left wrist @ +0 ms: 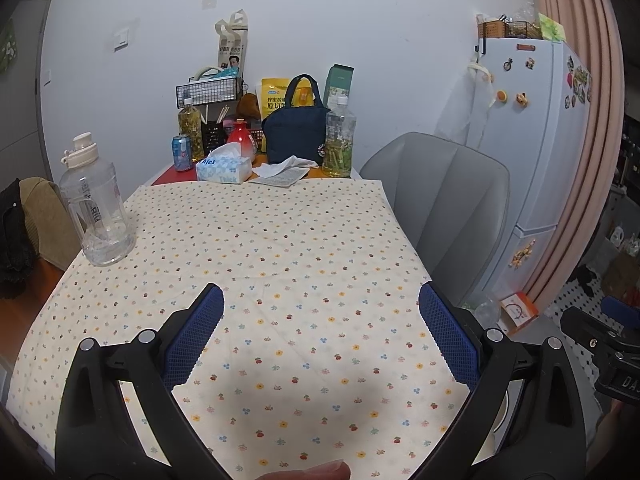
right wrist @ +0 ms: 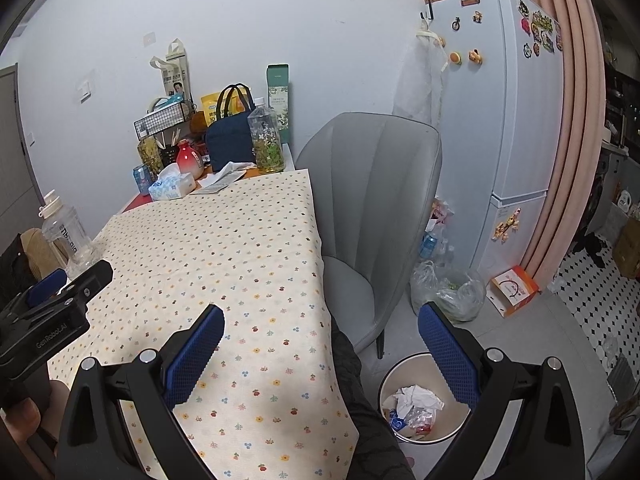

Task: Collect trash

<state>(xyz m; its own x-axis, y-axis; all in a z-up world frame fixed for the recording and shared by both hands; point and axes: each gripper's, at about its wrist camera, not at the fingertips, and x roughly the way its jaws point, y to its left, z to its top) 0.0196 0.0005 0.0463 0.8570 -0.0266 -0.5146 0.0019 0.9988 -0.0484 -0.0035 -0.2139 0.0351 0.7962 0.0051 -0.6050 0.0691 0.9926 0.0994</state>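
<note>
Both hand-held grippers, nearest the lenses: left hand-held gripper (left wrist: 321, 332) and right hand-held gripper (right wrist: 321, 334), each with blue pads spread wide and nothing held between them.

Tabletop (left wrist: 280, 248), under a flower-dotted cloth: the near stretch is bare; every item is grouped at the far end, well apart from both grippers.

Grey chair (right wrist: 372, 208): set just beside the tabletop's right edge; it is best skirted on any carry toward the floor.

Bin (right wrist: 424, 400): on the floor below the right gripper, already loaded with crumpled paper and wrappers. Drops are best released directly over its mouth.

Crumpled tissue (left wrist: 286, 166): judged the remaining trash, lying on a printed sheet (left wrist: 278, 178) before the navy bag (left wrist: 298, 136) and near the tea bottle (left wrist: 339, 140). A long forward reach is called for; the loose folds should be pinched from above, clear of the bottle, so that nothing is toppled.

Blue can (left wrist: 182, 153): possibly trash as well; whether it is empty cannot be told.
</note>
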